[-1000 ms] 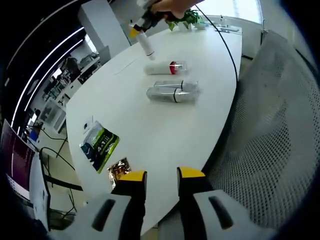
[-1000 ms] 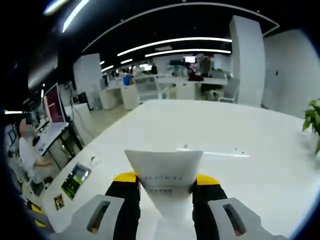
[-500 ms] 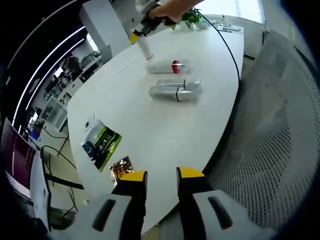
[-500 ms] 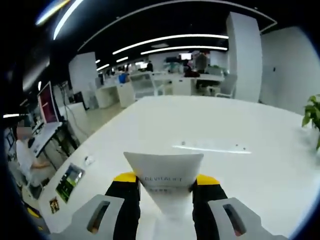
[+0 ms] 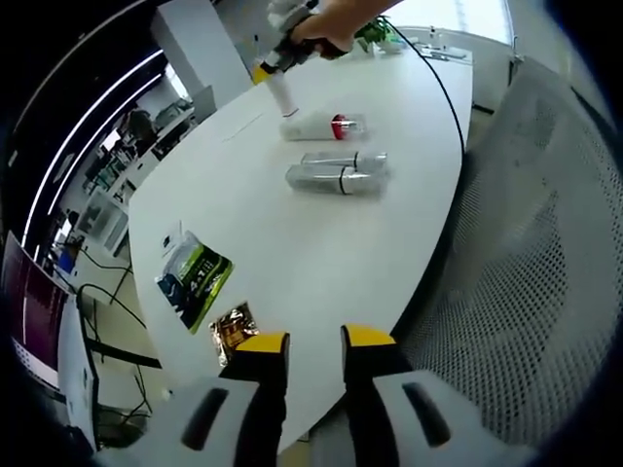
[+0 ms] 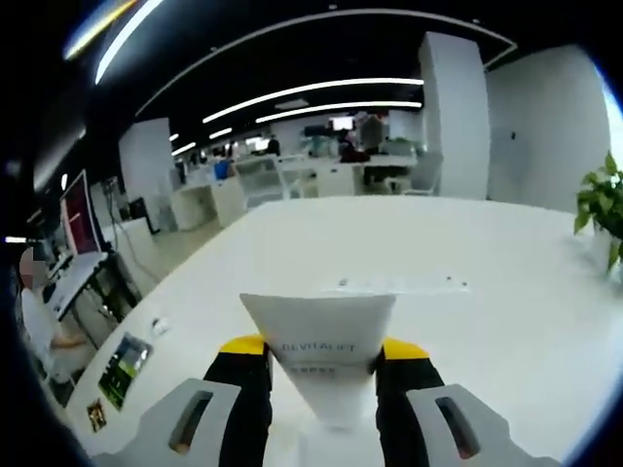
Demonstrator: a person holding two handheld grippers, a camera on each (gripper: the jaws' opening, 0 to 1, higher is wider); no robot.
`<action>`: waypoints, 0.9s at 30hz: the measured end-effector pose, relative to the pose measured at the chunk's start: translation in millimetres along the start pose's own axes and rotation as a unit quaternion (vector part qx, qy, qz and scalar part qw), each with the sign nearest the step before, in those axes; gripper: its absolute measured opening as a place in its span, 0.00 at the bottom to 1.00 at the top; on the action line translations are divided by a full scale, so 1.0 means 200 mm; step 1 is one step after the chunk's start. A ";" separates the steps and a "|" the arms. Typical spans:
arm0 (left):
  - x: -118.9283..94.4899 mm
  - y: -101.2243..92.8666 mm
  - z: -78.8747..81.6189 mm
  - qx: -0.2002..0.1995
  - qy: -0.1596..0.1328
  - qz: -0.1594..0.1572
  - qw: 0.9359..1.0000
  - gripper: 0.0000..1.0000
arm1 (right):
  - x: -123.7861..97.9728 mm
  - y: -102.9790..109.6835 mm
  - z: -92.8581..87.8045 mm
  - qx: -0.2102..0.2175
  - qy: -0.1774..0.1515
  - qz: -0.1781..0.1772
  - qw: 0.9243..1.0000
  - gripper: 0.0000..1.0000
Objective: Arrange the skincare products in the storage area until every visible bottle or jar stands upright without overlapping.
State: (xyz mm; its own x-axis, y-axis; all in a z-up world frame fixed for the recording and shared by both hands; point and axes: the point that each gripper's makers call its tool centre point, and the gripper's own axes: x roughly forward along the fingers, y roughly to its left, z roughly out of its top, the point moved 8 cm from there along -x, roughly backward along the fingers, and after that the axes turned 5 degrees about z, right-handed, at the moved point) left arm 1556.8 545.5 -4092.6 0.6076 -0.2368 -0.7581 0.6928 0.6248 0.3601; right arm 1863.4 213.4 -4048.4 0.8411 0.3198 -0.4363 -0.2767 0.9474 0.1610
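Note:
My right gripper (image 6: 318, 350) is shut on a white tube (image 6: 318, 355) whose flat crimped end points away from the camera. In the left gripper view that right gripper (image 5: 263, 70), held by a hand, keeps the white tube (image 5: 283, 97) over the far part of the white table (image 5: 292, 253). Just nearer lie three bottles on their sides: a white one with a red band (image 5: 316, 127), a clear one (image 5: 343, 161) and a darker clear one (image 5: 331, 180). My left gripper (image 5: 313, 342) is open with nothing in it, off the table's near edge.
A green packet (image 5: 195, 277) and a gold packet (image 5: 232, 328) lie near the table's near-left edge. A mesh chair back (image 5: 526, 243) stands to the right. A black cable (image 5: 443, 88) runs along the far right edge, near a potted plant (image 5: 368, 34). Office desks lie beyond.
The right gripper view has swung slightly, with the tube still in the jaws. In the left gripper view the right gripper and tube have shifted only a little. The bottles lie as before.

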 end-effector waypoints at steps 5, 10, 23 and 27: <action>0.00 -0.01 0.00 0.002 -0.002 -0.004 1.000 0.16 | 0.00 0.01 0.00 0.007 0.012 -0.002 1.000 0.39; 0.00 0.00 0.00 0.003 0.000 -0.002 1.000 0.17 | 0.00 0.01 -0.07 0.009 0.051 0.003 0.999 0.55; 0.00 -0.01 0.00 0.010 -0.001 -0.002 1.000 0.16 | -0.20 0.12 -0.38 0.098 0.072 0.020 0.992 0.68; 0.00 -0.01 0.00 0.012 -0.003 -0.002 1.000 0.16 | -0.29 0.18 -0.51 0.103 0.094 0.042 0.989 0.68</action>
State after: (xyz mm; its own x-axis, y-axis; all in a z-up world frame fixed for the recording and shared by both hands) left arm 1554.9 543.6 -4092.4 0.6074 -0.2428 -0.7564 0.7041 0.6054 0.3712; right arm 1757.0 231.1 -4106.9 0.7126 0.4122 -0.5677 -0.2243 0.9006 0.3724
